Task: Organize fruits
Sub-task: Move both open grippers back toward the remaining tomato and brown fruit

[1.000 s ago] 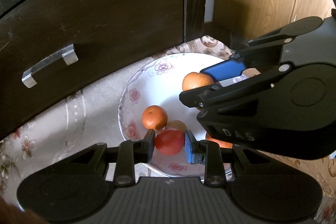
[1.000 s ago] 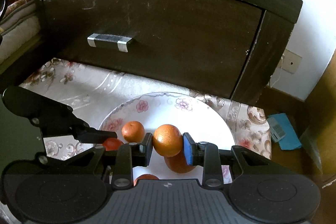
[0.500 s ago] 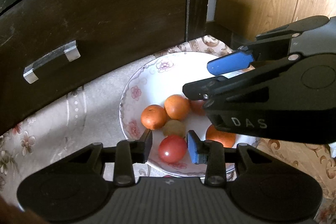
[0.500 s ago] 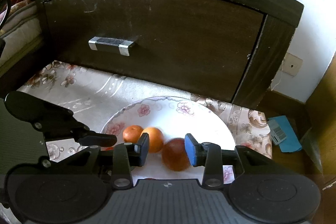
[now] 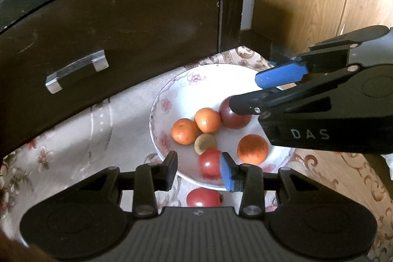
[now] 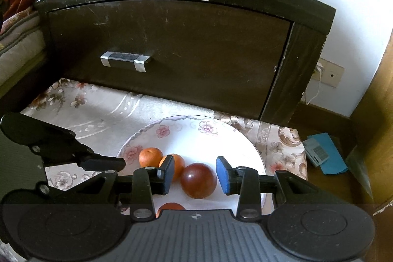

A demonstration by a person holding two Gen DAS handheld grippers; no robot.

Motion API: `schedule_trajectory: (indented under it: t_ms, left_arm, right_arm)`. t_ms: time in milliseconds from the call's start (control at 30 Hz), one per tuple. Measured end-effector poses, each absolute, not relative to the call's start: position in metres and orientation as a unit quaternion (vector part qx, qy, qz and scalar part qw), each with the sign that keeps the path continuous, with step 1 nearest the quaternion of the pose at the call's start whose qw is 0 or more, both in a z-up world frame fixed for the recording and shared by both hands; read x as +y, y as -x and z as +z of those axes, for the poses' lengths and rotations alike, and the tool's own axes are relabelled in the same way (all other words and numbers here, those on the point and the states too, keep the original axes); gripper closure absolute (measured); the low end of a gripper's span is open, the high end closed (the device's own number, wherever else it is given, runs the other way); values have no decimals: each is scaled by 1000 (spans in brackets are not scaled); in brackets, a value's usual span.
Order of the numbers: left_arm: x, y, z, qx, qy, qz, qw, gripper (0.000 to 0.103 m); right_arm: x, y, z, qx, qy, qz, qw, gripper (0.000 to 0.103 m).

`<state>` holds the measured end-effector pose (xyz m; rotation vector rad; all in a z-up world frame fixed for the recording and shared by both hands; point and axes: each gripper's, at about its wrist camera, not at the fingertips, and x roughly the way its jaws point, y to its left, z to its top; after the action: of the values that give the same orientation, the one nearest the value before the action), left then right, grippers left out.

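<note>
Fruit sits gathered in the flowered plate [image 5: 157, 112] – left gripper [image 5: 199, 167] and right gripper [image 6: 192, 174] both hang wide open and empty above it, one tomato [image 5: 203, 197] still outside the rim.

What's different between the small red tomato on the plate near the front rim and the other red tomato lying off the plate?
The small red tomato on the flowered white plate sits inside the rim, among the oranges; the red tomato off the plate lies alone on the patterned cloth.

The plated one shows almost whole between the left gripper's open fingers; the other is partly hidden behind the gripper body.

Both are round, red and glossy.
</note>
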<state>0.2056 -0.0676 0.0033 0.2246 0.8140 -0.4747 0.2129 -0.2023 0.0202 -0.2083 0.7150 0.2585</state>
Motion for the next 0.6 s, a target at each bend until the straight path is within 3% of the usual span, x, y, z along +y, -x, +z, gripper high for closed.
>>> schedule_trajectory:
  t_ms: [600]
  left_arm:
    - [-57, -165, -13, 430, -118, -235, 864, 57]
  right_arm:
    - [-190, -169, 26, 369, 84, 145, 914, 72]
